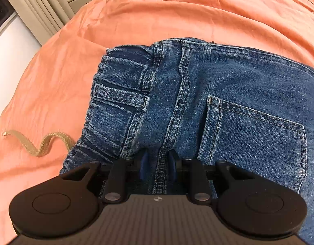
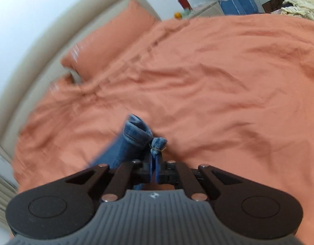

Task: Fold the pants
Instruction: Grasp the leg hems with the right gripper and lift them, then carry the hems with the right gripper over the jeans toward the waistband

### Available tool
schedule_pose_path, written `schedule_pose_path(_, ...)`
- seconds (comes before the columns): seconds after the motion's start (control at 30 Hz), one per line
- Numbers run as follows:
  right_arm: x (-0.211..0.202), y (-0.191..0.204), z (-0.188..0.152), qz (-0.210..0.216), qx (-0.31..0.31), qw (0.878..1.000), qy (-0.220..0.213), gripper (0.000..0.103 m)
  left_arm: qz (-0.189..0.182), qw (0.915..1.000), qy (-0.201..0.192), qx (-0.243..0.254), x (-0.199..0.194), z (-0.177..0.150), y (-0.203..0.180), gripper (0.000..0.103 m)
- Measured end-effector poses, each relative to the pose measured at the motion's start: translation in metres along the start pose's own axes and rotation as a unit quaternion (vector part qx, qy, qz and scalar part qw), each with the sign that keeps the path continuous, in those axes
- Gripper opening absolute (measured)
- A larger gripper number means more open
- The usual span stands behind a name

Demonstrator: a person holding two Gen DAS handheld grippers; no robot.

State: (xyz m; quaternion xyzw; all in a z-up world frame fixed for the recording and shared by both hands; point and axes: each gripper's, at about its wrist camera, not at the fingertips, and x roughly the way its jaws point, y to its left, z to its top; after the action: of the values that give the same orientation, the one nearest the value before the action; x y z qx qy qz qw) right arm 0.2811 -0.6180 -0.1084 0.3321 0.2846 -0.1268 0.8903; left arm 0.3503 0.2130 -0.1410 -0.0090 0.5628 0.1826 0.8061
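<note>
Blue denim pants (image 1: 197, 94) lie on an orange bed sheet (image 1: 157, 16), seat side up, with the elastic waistband (image 1: 116, 94) at the left and a back pocket (image 1: 257, 134) at the right. My left gripper (image 1: 158, 163) is shut on the denim at the centre seam near the waist. In the right wrist view, my right gripper (image 2: 155, 163) is shut on a bunched leg hem (image 2: 144, 136) and holds it above the sheet (image 2: 218, 91). The rest of the leg hangs down to the left, blurred.
A tan drawstring (image 1: 40, 143) lies on the sheet left of the waistband. Orange pillows (image 2: 108, 45) and a beige headboard (image 2: 55, 36) are at the far left. A nightstand with small items (image 2: 187, 10) and a pile of clothes (image 2: 299, 6) stand beyond the bed.
</note>
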Motion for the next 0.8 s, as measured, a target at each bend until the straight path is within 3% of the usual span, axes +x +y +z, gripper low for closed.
schedule_pose_path(0.13, 0.034, -0.024, -0.017, -0.043, 0.015, 0.998, 0.045, 0.0, 0.004, 1.0, 0.0, 0.007, 0.0, -0.001, -0.002, 0.03)
schedule_pose_path(0.3, 0.035, -0.043, -0.026, -0.027, 0.067, 0.996, 0.049, 0.0, -0.002, 1.0, -0.005, 0.004, -0.007, -0.001, -0.001, 0.031)
schedule_pose_path(0.37, 0.022, -0.045, -0.022, -0.026, 0.076, 0.996, 0.046, 0.016, -0.011, 0.9998, -0.015, 0.003, -0.017, -0.001, 0.004, 0.034)
schedule_pose_path(0.53, -0.021, -0.049, -0.02, 0.019, 0.101, 0.994, 0.042, 0.037, -0.048, 0.9969, -0.061, -0.006, -0.059, 0.001, 0.007, 0.036)
schedule_pose_path(0.67, -0.03, -0.049, -0.032, 0.063, 0.136, 0.988, 0.043, 0.044, -0.097, 0.9906, -0.092, 0.033, -0.099, 0.009, -0.025, 0.036)
schedule_pose_path(0.8, -0.014, -0.051, -0.048, 0.08, 0.183, 0.979, 0.051, 0.047, -0.153, 0.9771, -0.112, 0.096, -0.135, 0.017, -0.088, 0.036)
